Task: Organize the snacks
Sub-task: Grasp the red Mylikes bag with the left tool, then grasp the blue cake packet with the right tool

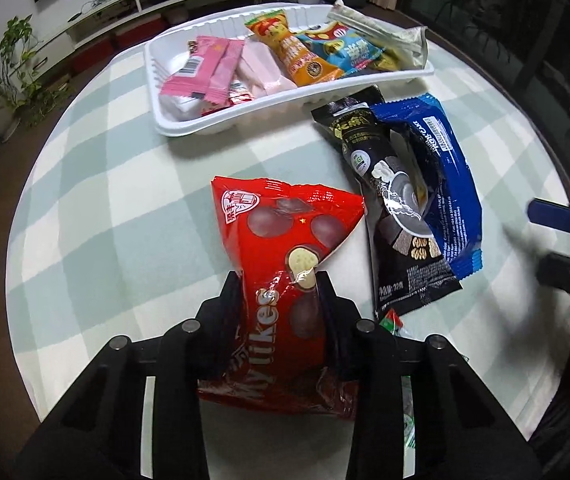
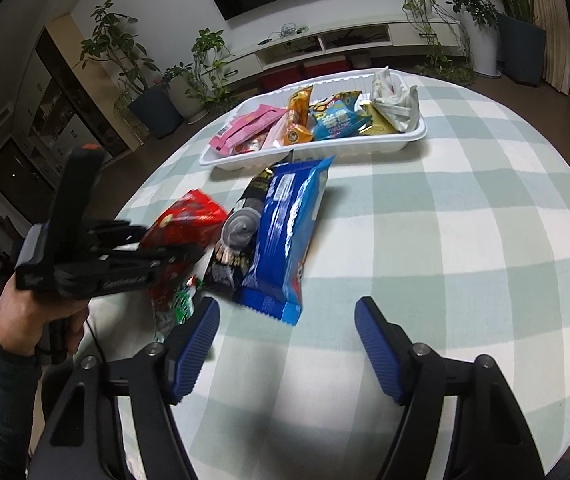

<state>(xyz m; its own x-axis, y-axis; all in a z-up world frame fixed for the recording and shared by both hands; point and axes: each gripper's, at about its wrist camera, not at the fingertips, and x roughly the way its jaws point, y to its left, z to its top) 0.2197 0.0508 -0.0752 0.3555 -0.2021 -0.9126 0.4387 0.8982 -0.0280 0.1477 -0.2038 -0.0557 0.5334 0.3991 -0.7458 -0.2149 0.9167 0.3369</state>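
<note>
L tongs (image 1: 279, 286) clenched on red bag (image 1: 285, 240); R tongs (image 2: 287, 344) released. Risk: slick foil could slip en route to tray (image 1: 285, 108).

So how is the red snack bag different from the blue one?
The red bag is pinched between the left gripper fingers; the blue packet lies free on the checked tablecloth, with nothing gripping it. The red bag is puffy and wedge-shaped; the blue packet is long and flatter. The blue packet overlaps a black packet; the red bag does not. Both are still outside the white tray.
</note>
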